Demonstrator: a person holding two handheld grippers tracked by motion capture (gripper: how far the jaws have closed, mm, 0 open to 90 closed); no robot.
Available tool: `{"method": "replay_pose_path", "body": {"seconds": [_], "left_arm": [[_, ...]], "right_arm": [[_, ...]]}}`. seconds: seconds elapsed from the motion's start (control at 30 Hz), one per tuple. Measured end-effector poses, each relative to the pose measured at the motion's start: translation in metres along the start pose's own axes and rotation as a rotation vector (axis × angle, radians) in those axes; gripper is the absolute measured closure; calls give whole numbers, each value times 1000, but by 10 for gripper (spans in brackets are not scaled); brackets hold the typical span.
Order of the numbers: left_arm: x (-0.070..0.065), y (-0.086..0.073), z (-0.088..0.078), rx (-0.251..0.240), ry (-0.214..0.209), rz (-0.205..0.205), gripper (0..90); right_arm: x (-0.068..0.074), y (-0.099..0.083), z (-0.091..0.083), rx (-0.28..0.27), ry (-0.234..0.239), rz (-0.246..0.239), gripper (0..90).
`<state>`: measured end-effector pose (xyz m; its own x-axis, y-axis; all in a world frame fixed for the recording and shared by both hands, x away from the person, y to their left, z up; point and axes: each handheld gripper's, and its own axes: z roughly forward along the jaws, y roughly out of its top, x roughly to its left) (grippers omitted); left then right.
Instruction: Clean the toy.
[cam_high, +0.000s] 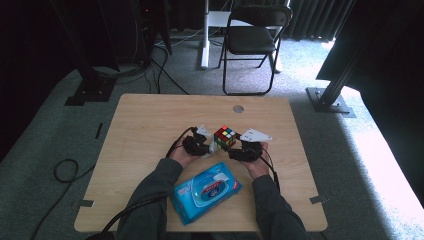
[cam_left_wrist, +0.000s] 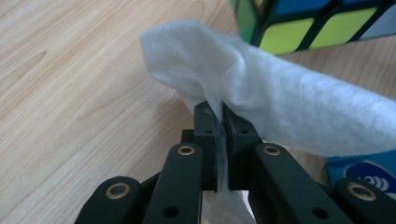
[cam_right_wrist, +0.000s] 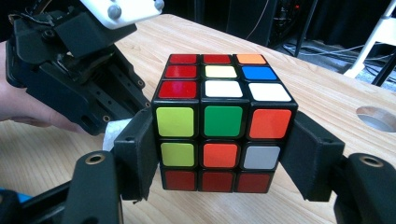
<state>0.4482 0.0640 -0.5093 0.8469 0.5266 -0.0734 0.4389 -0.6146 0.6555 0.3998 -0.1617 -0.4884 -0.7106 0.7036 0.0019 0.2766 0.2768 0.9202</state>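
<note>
A scrambled colour cube sits clamped between the two black pads of my right gripper, just above the wooden table; in the high view the cube shows at the table's middle. My left gripper is shut on a white wet wipe, which bulges up over the jaw tips beside the cube's corner. In the right gripper view the left gripper's black body sits close to the cube's left side with a bit of the wipe below it. Both hands are side by side near the table's middle.
A blue pack of wet wipes lies on the table between the forearms, close to the near edge. A round hole is in the table's far side. A black folding chair stands on the carpet beyond the table.
</note>
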Motion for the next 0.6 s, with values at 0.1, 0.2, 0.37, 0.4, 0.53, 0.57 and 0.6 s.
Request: {"method": "replay_pose_path", "body": {"seconds": [0.1,0.2,0.37,0.4,0.53,0.57,0.6], "left_arm": [[-2,3,-2,-19,-5,5,852],[-3,6,-5,-33,-7,10,853],[-4,9,-8,-47,-11,18,853],[-5,9,-8,-50,-13,19,853],[-8,11,-8,-54,-24,38,853],[-9,11,-8,-54,-24,44,853],[-10,12,-8,-57,-28,48,853]], "right_arm": [[1,0,1,-2,1,0,344],[0,0,2,-2,-2,0,344],[0,0,3,-5,-7,9,344],[0,0,3,-6,-9,9,344],[0,0,4,-9,-11,15,344],[0,0,5,-9,-13,16,344],[0,0,5,-10,-14,17,344]]}}
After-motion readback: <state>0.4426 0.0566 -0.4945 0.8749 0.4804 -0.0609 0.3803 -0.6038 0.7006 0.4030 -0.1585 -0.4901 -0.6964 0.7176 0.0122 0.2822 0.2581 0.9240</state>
